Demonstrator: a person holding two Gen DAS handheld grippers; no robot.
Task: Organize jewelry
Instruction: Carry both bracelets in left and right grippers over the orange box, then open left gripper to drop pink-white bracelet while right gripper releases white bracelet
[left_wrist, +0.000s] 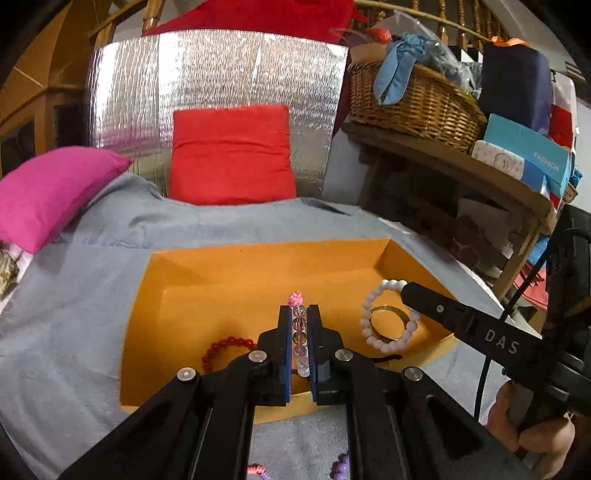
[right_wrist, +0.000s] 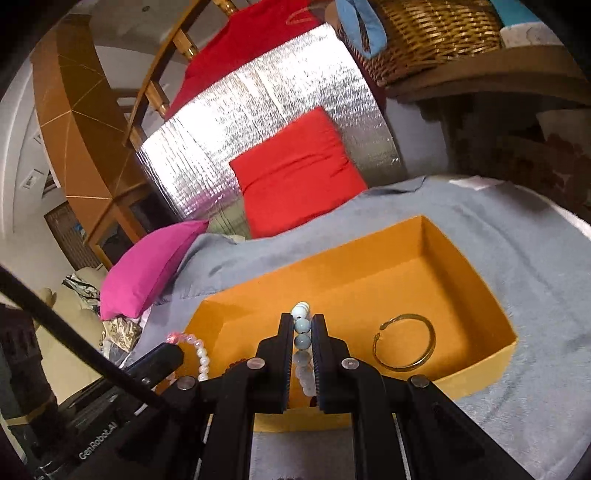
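The left gripper (left_wrist: 299, 312) has its jaws drawn almost together, pinching a pink bracelet (left_wrist: 300, 332) of pale pink and smoky beads. The strand runs lengthwise up the narrow slot between the blue pads, and a bright pink bead pokes out just past the tips. Left of these jaws, and a little nearer the camera, a red bracelet (left_wrist: 225, 350) lies on the floor of the orange box (left_wrist: 229, 258). The jaws hang over the box's near half. Right of them a gold bangle (left_wrist: 391, 325) lies on the box floor.

The right gripper (right_wrist: 300, 319) is likewise nearly closed, clamping a white bracelet (right_wrist: 302, 341) of pale, bluish-white beads. The beads are stacked in a line between the pads, with the end bead showing beyond the tips. In the left wrist view this bracelet hangs as a full loop (left_wrist: 388, 317) from the right gripper's tip, and the bangle shows through it. In the right wrist view, the left gripper sits to the left of the right jaws with the pink bracelet (right_wrist: 197, 349) dangling from it at the box's left edge; the gold bangle (right_wrist: 404, 341) lies just right of the jaws, inside the box. Both grippers are over the box, which rests on a grey cloth (left_wrist: 74, 295).
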